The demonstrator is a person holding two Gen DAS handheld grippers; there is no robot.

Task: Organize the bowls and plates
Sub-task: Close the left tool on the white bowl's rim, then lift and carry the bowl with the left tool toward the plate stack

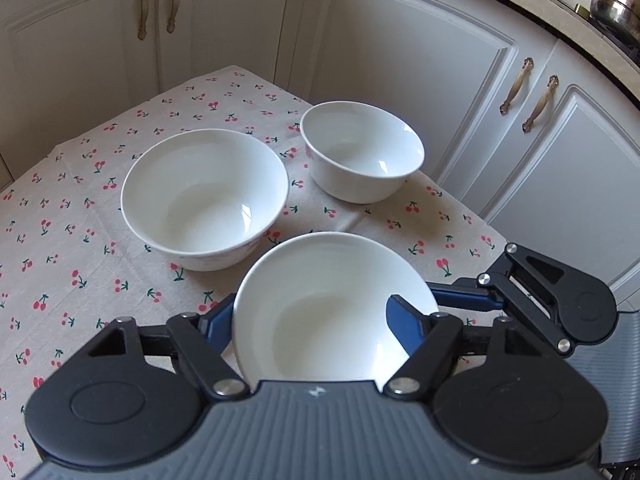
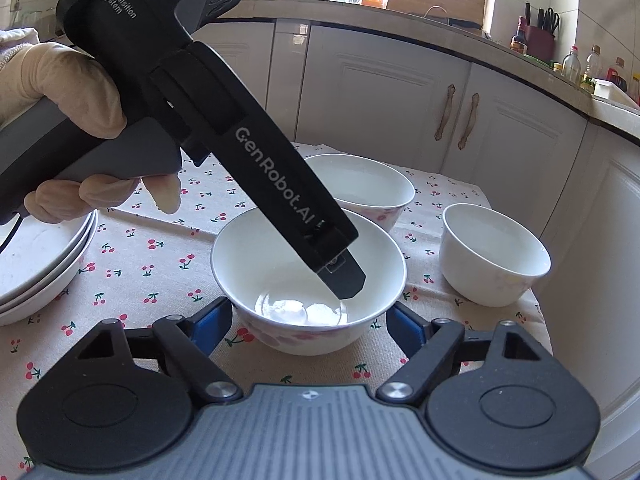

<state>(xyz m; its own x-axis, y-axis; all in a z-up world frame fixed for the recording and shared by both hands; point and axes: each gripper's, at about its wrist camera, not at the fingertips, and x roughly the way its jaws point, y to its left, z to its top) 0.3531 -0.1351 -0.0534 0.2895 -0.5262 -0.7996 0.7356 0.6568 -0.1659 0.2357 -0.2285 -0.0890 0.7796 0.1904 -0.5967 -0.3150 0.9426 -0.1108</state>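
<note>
Three white bowls stand on the cherry-print cloth (image 1: 60, 240). The nearest bowl (image 1: 320, 312) (image 2: 280, 264) sits between both grippers. My left gripper (image 1: 310, 312) has its left pad against the outside of the bowl's left wall. Its right finger (image 1: 404, 320) (image 2: 346, 280) reaches down inside the bowl. My right gripper (image 2: 310, 320) straddles the same bowl low down, a blue pad close beside each outer wall, and I see no firm squeeze. A larger bowl (image 1: 200, 200) (image 2: 360, 184) and a small bowl (image 1: 360, 152) (image 2: 492, 256) stand beyond.
A stack of white plates (image 2: 36, 272) lies at the left. A gloved hand (image 2: 72, 92) holds the left gripper's handle. White cabinet doors (image 1: 440, 60) close off the table's far and right edges. A steel pot (image 1: 616, 4) sits on the counter.
</note>
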